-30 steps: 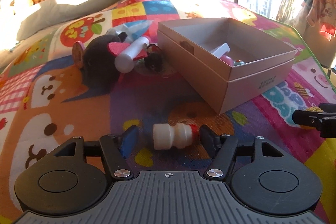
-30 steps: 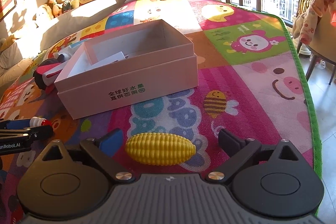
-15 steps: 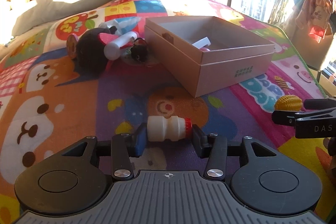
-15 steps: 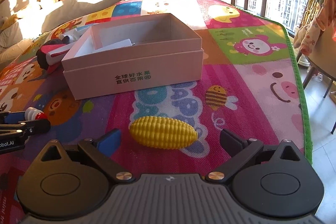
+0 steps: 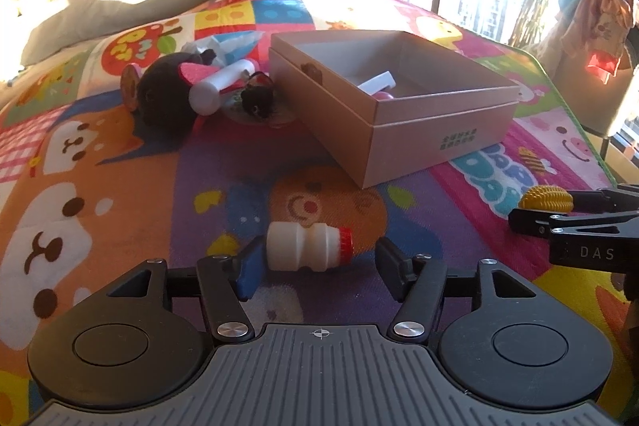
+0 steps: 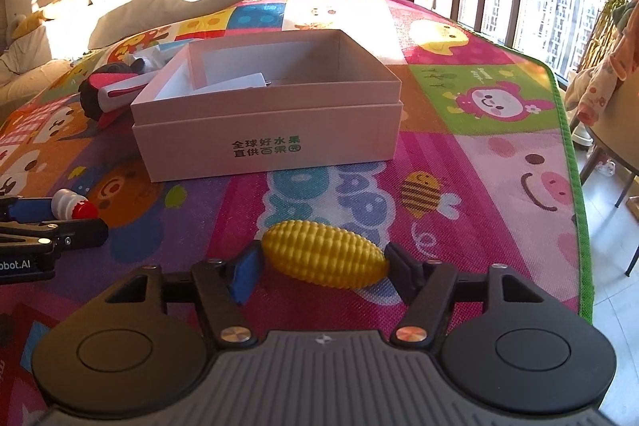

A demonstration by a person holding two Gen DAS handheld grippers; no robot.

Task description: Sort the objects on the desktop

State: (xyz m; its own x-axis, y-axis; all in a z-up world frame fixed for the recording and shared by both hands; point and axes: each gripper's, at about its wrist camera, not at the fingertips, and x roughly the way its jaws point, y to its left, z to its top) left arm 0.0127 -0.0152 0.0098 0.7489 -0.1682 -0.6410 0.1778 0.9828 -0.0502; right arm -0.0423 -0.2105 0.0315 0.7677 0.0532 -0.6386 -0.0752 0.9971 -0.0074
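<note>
Matt cardboard box (image 6: 266, 142), ridged plastic corn (image 6: 323, 258)

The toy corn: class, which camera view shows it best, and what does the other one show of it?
The right wrist view shows it best: the toy corn lies whole and close between the right tool's fingers. The left wrist view shows only its ribbed yellow end, small at the frame's right edge behind that tool's black fingers.

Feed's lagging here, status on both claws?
Left claw open around bottle, right finger clear of cap. Right claw shut on corn. Box ahead, path open.
</note>
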